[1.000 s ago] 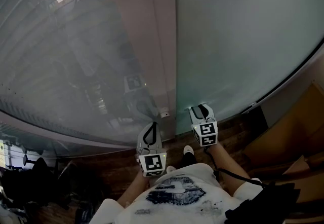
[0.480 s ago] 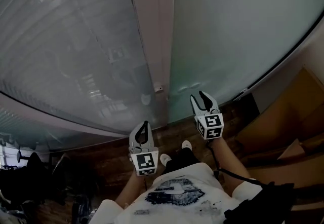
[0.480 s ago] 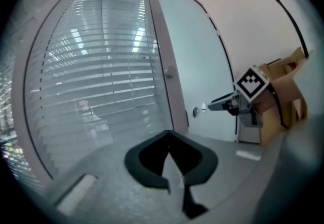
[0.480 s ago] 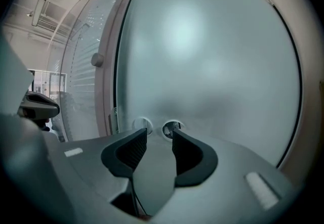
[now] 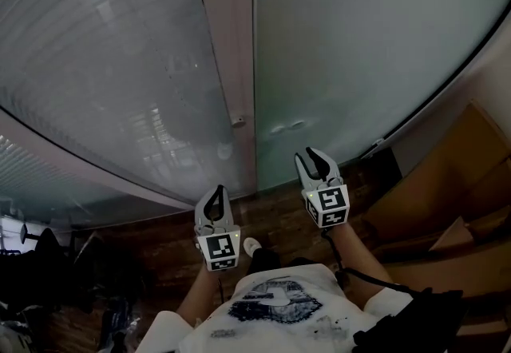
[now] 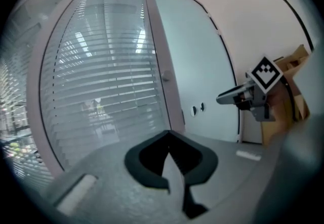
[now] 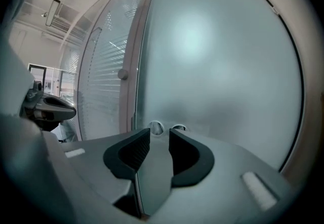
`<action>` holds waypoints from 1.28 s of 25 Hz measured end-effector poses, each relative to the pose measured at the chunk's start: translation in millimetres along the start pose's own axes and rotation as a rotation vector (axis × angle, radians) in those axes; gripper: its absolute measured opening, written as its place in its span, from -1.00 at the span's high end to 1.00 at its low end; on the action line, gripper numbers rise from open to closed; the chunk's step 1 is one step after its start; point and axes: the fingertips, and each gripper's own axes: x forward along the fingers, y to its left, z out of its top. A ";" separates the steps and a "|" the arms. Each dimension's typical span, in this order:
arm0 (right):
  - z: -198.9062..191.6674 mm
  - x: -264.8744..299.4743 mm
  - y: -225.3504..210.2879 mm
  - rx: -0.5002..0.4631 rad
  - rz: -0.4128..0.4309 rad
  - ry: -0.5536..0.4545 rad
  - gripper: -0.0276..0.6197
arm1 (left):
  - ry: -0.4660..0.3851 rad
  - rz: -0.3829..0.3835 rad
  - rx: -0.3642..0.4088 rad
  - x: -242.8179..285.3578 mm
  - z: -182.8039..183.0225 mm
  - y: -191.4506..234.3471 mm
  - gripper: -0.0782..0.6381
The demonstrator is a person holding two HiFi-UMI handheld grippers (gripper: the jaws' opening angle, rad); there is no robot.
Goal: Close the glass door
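Glass door (image 5: 359,40), frosted grey, stands far and right, its edge beside the pink post (image 5: 231,40). Cardboard boxes (image 5: 447,208) sit right. Right gripper (image 5: 306,154): jaws apart, empty, just closing a little. Left gripper (image 5: 214,190): jaws together, empty.

The person wears a white, dark-printed T-shirt (image 5: 279,315).

Dim down at the dark wooden floor (image 5: 168,239). Daylight streams through the white slatted blinds (image 6: 101,81), and a soft glow sits on the frosted glass door (image 7: 202,40). Both gripper views bulge, edges black, foreground blurry.
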 end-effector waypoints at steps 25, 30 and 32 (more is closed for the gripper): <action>-62.5 -246.5 -20.0 0.041 0.098 -0.045 0.86 | -0.039 0.037 0.042 -166.1 30.7 -194.4 0.77; -64.8 -273.4 -19.3 0.084 0.110 -0.077 0.89 | -0.058 0.036 0.062 -194.8 43.2 -214.6 0.77; -61.9 -280.1 -13.9 0.096 0.113 -0.096 0.89 | -0.062 0.031 0.067 -202.5 46.6 -215.1 0.77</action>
